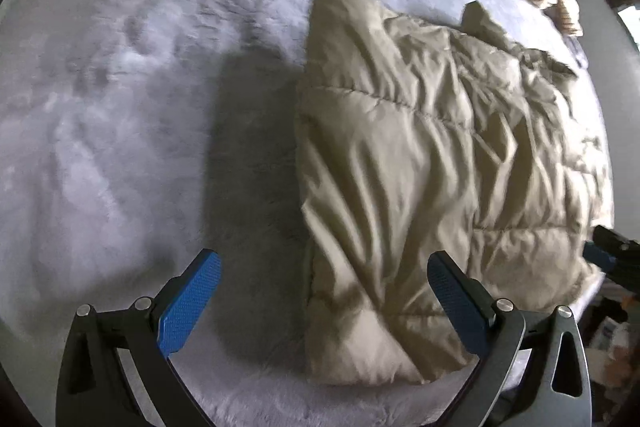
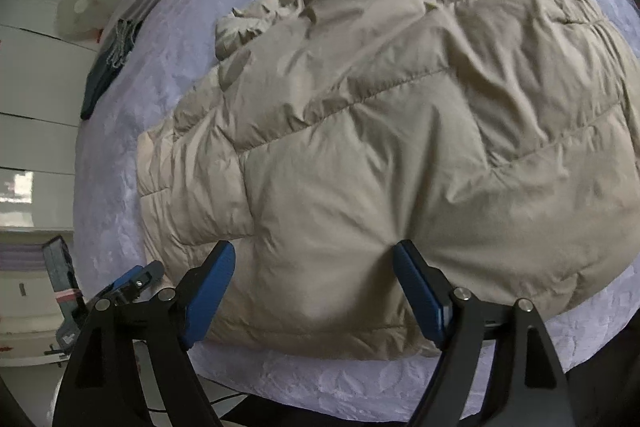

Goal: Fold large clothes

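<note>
Right tool gapes empty over the jacket hem; left tool likewise. Advise gripping hem corners evenly.

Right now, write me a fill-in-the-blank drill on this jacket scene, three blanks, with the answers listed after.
1. The puffer jacket lying on the lavender blanket is ____ in colour.
2. The pads on the fingers of the right gripper are ____ in colour.
3. The left gripper has its jaws ____, with nothing pinched between them.

Missing words: beige; blue; open
</note>
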